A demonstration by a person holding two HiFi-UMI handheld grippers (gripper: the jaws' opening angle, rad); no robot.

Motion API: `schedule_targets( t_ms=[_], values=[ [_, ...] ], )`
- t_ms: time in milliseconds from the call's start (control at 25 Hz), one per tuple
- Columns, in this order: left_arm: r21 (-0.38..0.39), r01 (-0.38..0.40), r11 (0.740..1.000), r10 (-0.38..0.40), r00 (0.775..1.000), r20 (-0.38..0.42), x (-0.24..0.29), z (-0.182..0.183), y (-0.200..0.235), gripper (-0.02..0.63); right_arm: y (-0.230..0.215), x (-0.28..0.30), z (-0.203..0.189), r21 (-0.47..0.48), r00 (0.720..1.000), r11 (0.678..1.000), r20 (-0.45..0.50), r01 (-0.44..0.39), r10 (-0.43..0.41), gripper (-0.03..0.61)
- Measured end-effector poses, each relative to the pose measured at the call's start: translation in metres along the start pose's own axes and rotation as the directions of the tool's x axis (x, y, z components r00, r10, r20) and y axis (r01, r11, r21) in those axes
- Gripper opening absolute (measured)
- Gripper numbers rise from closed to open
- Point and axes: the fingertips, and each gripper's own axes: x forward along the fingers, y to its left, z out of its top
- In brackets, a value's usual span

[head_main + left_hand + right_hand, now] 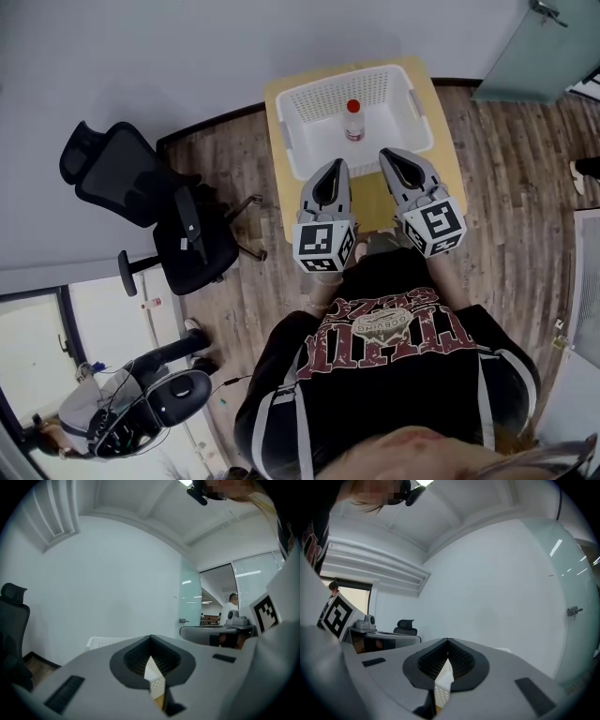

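Observation:
On a small wooden table (450,141) stands a white perforated basket (314,103), and a small clear bottle with a red cap (353,120) stands upright inside it. Both grippers hover side by side over the table's near edge, just short of the basket. My left gripper (333,169) is shut with nothing in it, its jaws meeting at the tip (151,637). My right gripper (394,157) is likewise shut and empty (448,640). Through the hollow behind each pair of jaws a sliver of the basket (155,681) shows. The marker cubes face the head camera.
A black office chair (159,202) stands on the wood floor left of the table. Another wheeled chair with gear on it (141,394) is at the lower left. A glass door (544,47) is at the upper right, and a white wall runs behind the table. A person (230,606) stands far off.

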Motion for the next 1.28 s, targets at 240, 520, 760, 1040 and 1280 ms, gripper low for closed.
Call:
schedule_targets(
  t_ms=[240,520,760,1040,1280],
  values=[
    [-0.019,-0.028,0.999,0.028,1.0,-0.008,0.023,0.001,0.009,0.046,-0.016,0.021,0.001,0.0,0.999,0.999,-0.021,-0.036,0.036,0.017],
    [-0.028,-0.066,0.997,0.065,0.997,-0.036,0.046,-0.007,0.018,0.046,-0.032,0.042,-0.001,0.001,0.996,0.997,-0.048,-0.078,0.078,0.017],
    [-0.031,-0.094,0.995,0.092,0.994,-0.061,0.061,-0.017,0.028,0.046,-0.045,0.058,-0.006,0.003,0.992,0.995,-0.076,-0.097,0.097,0.017],
    [-0.037,-0.113,0.993,0.11,0.99,-0.088,0.076,-0.029,0.035,0.046,-0.051,0.072,-0.016,0.004,0.987,0.993,-0.108,-0.121,0.121,0.017],
    [-0.038,-0.115,0.993,0.11,0.988,-0.105,0.088,-0.036,0.037,0.046,-0.057,0.082,-0.027,0.015,0.983,0.992,-0.131,-0.127,0.128,0.017]
  ],
)
